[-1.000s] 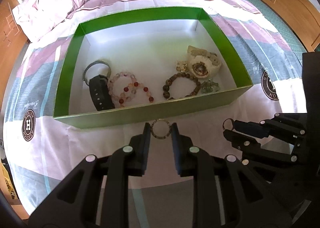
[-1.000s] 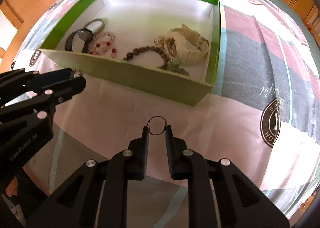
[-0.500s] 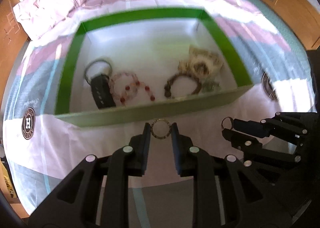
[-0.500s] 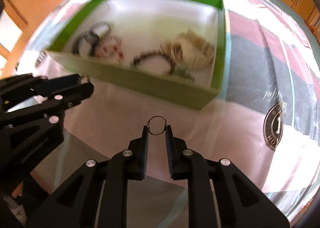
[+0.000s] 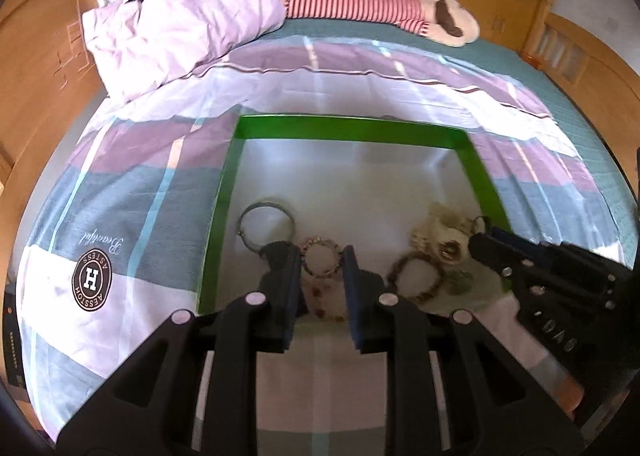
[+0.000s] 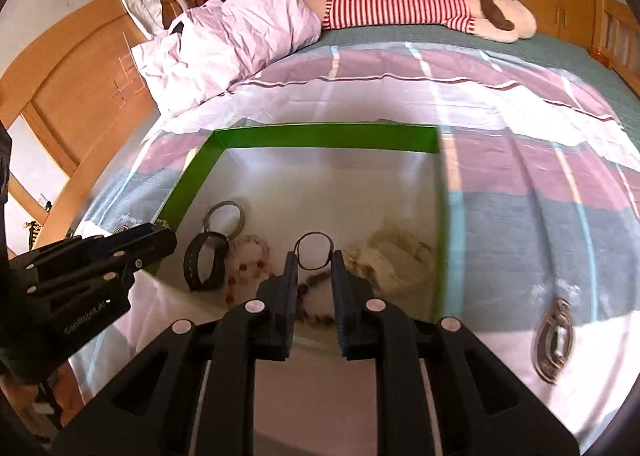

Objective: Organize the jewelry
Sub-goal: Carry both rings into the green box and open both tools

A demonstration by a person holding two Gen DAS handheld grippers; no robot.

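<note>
Left wrist view: the left hand-held gripper (image 5: pixel 322 262) pinches a small beaded ring (image 5: pixel 321 260) above the green-walled, white-floored box (image 5: pixel 348 132); the right hand-held gripper (image 6: pixel 314 256) clasps a thin dark wire ring (image 6: pixel 315 250) there. Bedsheet badge (image 5: pixel 91 280) reads "H".

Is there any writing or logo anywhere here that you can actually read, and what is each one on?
"H" inside a round badge printed on the bedsheet; the ring lettering reads roughly "ASTESS HOUSTON", uncertain.
"Beautiful", in script, beside that badge.
"GenRobot.AI", roughly, on the left gripper body, small.
Lettering on the right gripper body: unreadable.
Second badge on the sheet: blurred, unreadable.
Marks on the headboard: not readable.
</note>
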